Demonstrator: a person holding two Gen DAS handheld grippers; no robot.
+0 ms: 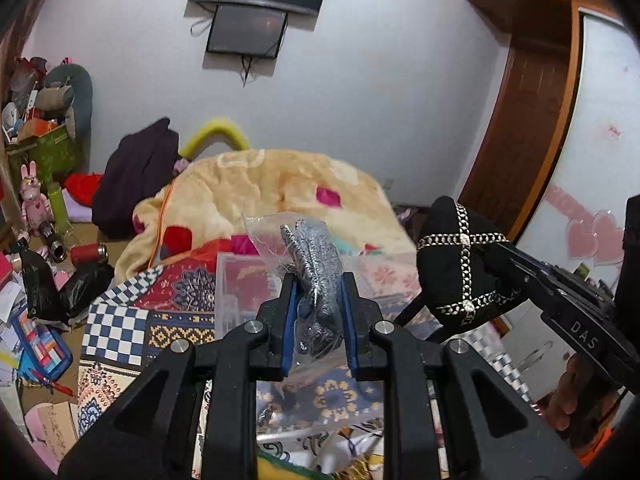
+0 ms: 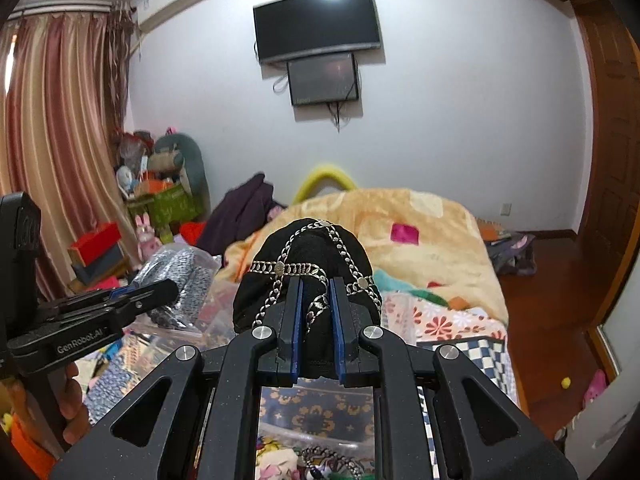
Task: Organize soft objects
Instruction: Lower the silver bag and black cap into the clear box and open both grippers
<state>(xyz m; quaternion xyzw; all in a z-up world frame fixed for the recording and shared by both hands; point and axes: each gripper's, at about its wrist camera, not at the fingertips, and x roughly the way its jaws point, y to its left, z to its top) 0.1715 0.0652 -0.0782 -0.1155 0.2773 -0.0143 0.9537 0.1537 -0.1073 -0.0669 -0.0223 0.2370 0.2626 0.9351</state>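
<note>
Left wrist view: your left gripper (image 1: 318, 312) has its blue-padded fingers (image 1: 289, 320) clenched on a clear plastic bag (image 1: 276, 232) holding a grey knit item (image 1: 316, 272). The bag stands up from between the pads at frame centre, its top just above the fingers.

At the right of the same frame, your right gripper (image 1: 508, 276) comes in from the lower right, holding a black cap (image 1: 456, 264) trimmed with silver chain. The cap is in the air, just beside the bagged knit and not touching it.

Right wrist view: the right gripper's fingers (image 2: 294, 320) are closed on the lower edge of the black cap, which bulges up above the pads at frame centre. The left gripper and its bag appear at the left middle of this frame.

Below both grippers sits a clear plastic box (image 1: 236, 280); its rim shows at lower centre in the right wrist view, with patterned fabric visible through it. Whether anything already lies inside, I cannot tell for certain.

Background: a bed (image 2: 472, 320) with a patchwork cover and a cream fleece blanket (image 1: 280, 184) heaped at centre. A dark screen (image 2: 318, 24) hangs on the wall at upper centre. Striped curtains (image 2: 60, 140) fill the left edge of the right wrist view.
</note>
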